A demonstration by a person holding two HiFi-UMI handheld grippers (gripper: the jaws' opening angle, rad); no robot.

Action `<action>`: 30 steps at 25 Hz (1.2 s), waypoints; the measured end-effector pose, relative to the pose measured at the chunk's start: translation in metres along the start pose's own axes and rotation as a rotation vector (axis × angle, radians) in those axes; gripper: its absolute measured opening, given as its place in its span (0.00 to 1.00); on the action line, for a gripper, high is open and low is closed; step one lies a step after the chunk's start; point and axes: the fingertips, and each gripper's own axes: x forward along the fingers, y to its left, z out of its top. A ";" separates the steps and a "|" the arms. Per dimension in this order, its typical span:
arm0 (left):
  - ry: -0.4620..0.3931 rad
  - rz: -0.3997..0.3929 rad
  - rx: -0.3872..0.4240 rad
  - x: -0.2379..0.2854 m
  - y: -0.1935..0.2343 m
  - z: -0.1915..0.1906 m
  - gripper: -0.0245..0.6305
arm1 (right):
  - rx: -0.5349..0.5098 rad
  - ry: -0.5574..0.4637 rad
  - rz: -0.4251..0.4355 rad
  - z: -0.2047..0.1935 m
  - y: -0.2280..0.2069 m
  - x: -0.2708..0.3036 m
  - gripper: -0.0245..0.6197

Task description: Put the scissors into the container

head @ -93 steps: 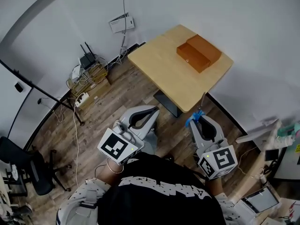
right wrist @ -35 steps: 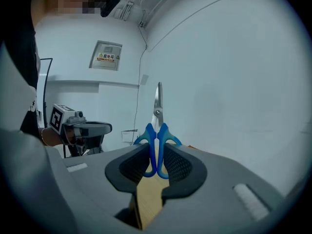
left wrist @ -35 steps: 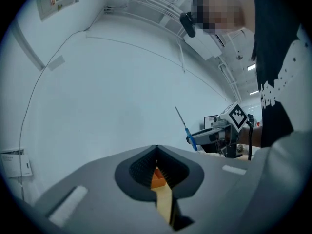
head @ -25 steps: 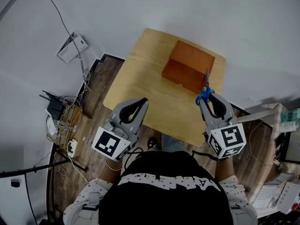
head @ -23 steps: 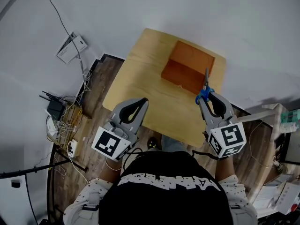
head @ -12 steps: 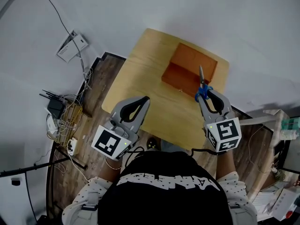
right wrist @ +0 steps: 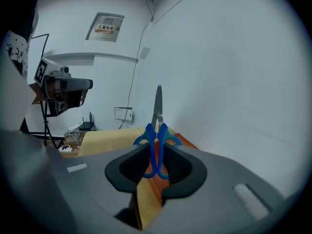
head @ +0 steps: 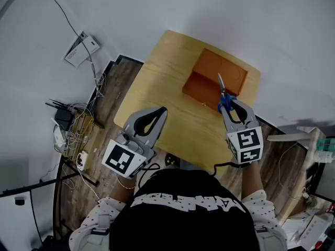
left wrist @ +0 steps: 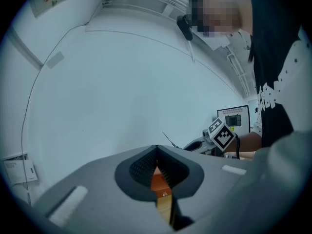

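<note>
The right gripper's (right wrist: 157,147) jaws are covering the lower part of the scissors' (right wrist: 158,106) blue handles. The left gripper's (left wrist: 156,150) own body is blocking all but a narrow strip of the container (left wrist: 158,182) and table (left wrist: 164,207). The wall notice (right wrist: 106,27) is showing print too small to read.

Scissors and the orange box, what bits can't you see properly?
- Inside of the container: head view, too small to tell whether anything lies in it.
- Left gripper view: only a sliver of the container shows past the left gripper's shut jaws.
- Right gripper view: the scissors' lower handle loops sit sunk between the right gripper's jaws.
</note>
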 end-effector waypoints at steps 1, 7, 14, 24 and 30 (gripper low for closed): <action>-0.010 0.008 0.001 0.001 0.003 0.000 0.04 | 0.000 0.009 0.004 -0.003 -0.001 0.004 0.20; -0.001 0.023 -0.003 0.007 0.011 -0.001 0.04 | 0.004 0.050 0.029 -0.014 -0.006 0.025 0.20; 0.000 0.055 -0.014 0.010 0.022 -0.001 0.04 | -0.010 0.082 0.050 -0.019 -0.010 0.048 0.20; 0.000 0.085 -0.011 0.014 0.033 -0.001 0.04 | -0.030 0.162 0.101 -0.041 -0.010 0.077 0.20; 0.024 0.110 -0.017 0.011 0.038 -0.007 0.04 | -0.032 0.203 0.125 -0.055 -0.011 0.090 0.20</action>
